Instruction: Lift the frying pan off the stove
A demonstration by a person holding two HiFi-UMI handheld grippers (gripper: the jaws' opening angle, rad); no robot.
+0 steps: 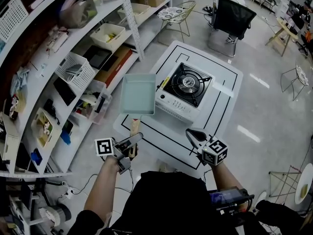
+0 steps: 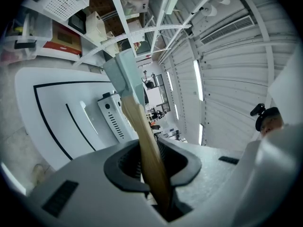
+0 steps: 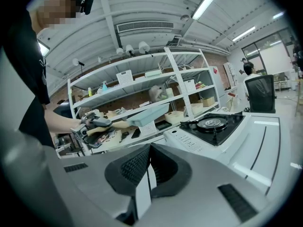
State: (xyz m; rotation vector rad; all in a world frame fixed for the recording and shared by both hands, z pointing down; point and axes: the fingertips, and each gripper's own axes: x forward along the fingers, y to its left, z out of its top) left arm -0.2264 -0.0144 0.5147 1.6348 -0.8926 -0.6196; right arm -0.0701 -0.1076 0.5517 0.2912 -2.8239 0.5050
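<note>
Frying pan [image 1: 138,93] is up in the air, straight out in front of the left tool [image 1: 134,140]. That tool is squeezed tight on the pan's wooden handle [image 2: 147,145]. The stove [image 1: 183,89] sits on the white surface [image 1: 230,77], ahead of the right tool [image 1: 193,133], with nothing on top. The right tool is pinched together and holds nothing. The lift looks done. Next, I think, the pan needs a steady hold and a safe spot to land.
</note>
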